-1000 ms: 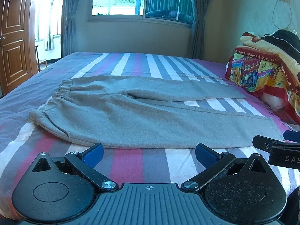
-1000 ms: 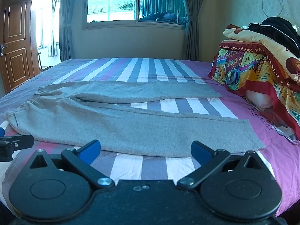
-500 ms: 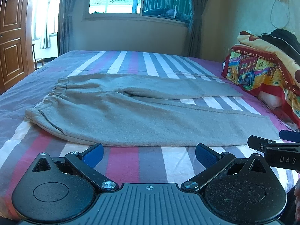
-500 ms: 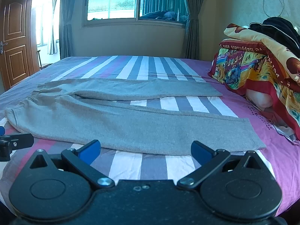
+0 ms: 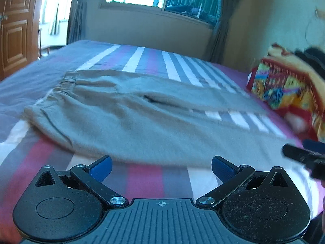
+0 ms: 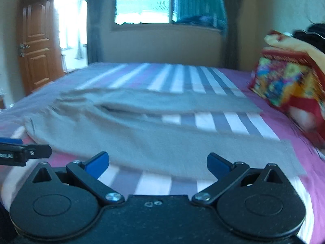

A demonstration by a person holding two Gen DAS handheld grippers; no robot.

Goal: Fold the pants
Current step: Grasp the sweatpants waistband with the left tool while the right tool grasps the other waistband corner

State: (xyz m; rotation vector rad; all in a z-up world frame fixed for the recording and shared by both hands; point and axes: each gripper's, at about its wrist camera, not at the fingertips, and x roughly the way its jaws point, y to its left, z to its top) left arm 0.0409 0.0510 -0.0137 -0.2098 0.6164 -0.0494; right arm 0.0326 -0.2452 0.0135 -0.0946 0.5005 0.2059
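Observation:
Grey sweatpants (image 5: 130, 122) lie flat across the striped bed (image 5: 146, 181), waistband at the left, both legs running right; they also show in the right wrist view (image 6: 154, 142). My left gripper (image 5: 161, 167) is open and empty, just short of the near edge of the front leg. My right gripper (image 6: 157, 163) is open and empty, also just short of that edge, further right. Each gripper's tip shows at the edge of the other's view. Both views are motion-blurred.
A pile of colourful folded blankets (image 5: 288, 89) with dark clothing on top sits at the bed's right side. A wooden door (image 6: 38, 48) stands at the far left, a window (image 6: 142, 2) with curtains behind the bed.
Both grippers have moved forward and tilted down toward the near edge of the pants. The views have become blurred. The pants have not moved.

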